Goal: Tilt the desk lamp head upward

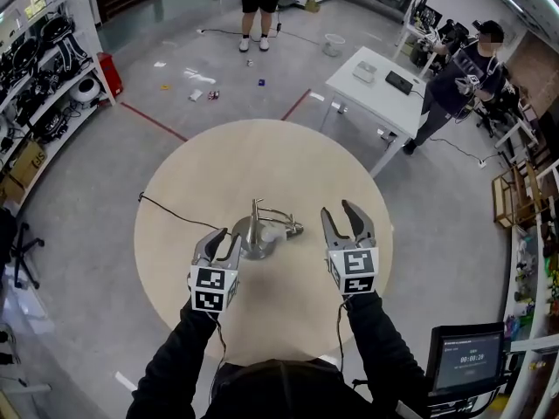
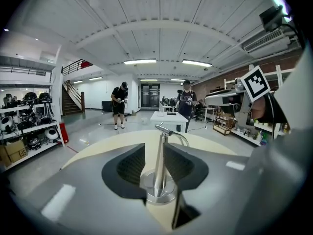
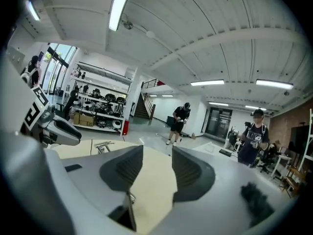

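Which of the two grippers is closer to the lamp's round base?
Left. The left gripper has its jaws closed on either side of the lamp base; the right gripper hovers off to its right, jaws apart and empty.

Lamp base [image 1: 260,247] near rim hidden behind left gripper [image 1: 224,234] jaws; pad contact there unclear. Lamp head [image 1: 279,230], left of right gripper [image 1: 336,208], too small for tilt.

grey floor [image 1: 105,190] lay around a round pale table [image 1: 262,160], white desk [image 1: 384,94] stood beyond, cluttered shelves [image 1: 44,68] lined the left wall, staircase [image 2: 73,94] rose behind, strip lights [image 2: 140,61] glowed on a white ceiling [image 2: 161,13]
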Motion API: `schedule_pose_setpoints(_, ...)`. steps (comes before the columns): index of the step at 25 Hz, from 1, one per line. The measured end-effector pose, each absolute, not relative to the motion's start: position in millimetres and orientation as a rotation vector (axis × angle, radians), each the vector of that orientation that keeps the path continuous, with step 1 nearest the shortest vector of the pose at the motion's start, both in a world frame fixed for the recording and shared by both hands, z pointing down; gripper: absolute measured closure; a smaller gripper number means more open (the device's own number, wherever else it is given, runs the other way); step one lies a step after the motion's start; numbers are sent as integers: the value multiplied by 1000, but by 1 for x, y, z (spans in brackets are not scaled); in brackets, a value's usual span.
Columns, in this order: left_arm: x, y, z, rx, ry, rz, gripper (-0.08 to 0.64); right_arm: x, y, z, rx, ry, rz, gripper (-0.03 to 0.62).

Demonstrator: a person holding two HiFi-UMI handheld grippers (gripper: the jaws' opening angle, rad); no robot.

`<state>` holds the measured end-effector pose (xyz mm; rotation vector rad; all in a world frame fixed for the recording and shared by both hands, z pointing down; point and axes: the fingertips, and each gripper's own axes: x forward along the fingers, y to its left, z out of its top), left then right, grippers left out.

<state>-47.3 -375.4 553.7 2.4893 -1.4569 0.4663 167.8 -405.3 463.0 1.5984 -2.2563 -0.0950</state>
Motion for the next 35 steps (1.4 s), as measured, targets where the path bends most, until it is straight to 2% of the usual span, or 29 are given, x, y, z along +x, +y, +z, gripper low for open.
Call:
schedule_pose_setpoints(11,-42,-376,561,2476,-1441,485,436,151,-395,527,1538,-2339,214,414)
schedule_pose_setpoints(17,-40,-378,577,2462,-1424,513,428,149,-392,580,1514,-2347,533,353)
schedule_pose_setpoints(26,-31,-389,608,2436,-1374,564,414,140,-390,652,1475,-2329,986,301)
schedule_pose_setpoints(35,-11,-408,639,2422,-1333,585,405,133,-412,696,1438,-2336,1200,262)
